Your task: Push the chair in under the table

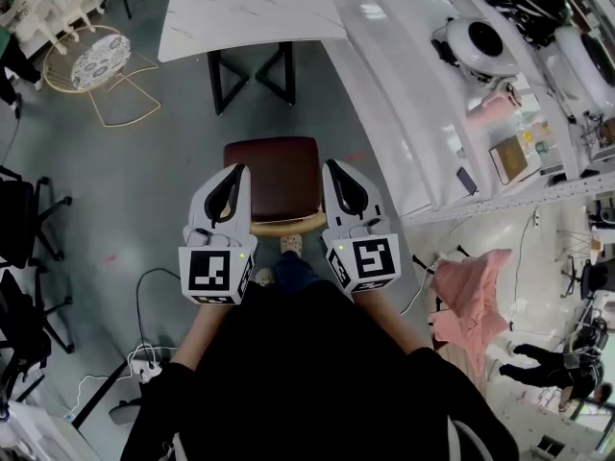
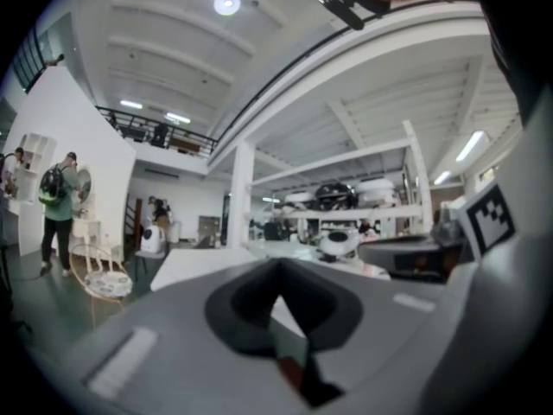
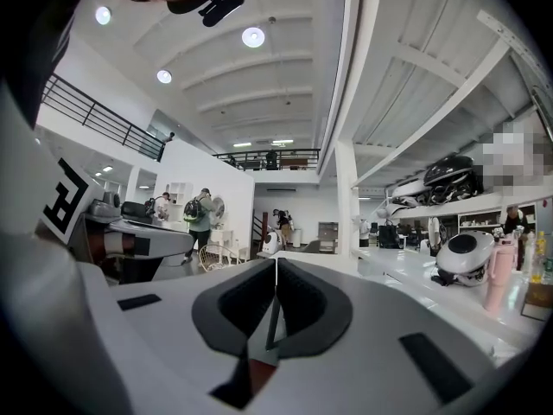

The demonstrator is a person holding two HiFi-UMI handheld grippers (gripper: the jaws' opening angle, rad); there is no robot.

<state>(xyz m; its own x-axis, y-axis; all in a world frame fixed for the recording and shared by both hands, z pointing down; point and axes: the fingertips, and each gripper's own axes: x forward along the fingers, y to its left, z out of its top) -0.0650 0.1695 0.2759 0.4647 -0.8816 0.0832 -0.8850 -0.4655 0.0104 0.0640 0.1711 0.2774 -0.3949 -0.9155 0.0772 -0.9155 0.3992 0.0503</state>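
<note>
The chair (image 1: pixel 271 173) has a dark red seat and a curved tan backrest (image 1: pixel 288 225), and it stands on the grey floor just in front of me. Beyond it is the white marble-topped table (image 1: pixel 248 12) on black legs; the seat lies short of the table's near edge. My left gripper (image 1: pixel 236 170) is shut beside the seat's left edge, and my right gripper (image 1: pixel 332 165) is shut by its right edge. Whether either touches the chair I cannot tell. The shut left gripper (image 2: pixel 278 271) and the shut right gripper (image 3: pixel 276 263) both point level toward the table (image 2: pixel 194 262).
A long white bench (image 1: pixel 404 104) with devices runs along the right. A wire-frame chair (image 1: pixel 96 65) stands at the upper left, and black office chairs (image 1: pixel 21 229) at the left. Cables and a power strip (image 1: pixel 144 363) lie on the floor, and a pink cloth (image 1: pixel 471 301) hangs at the right.
</note>
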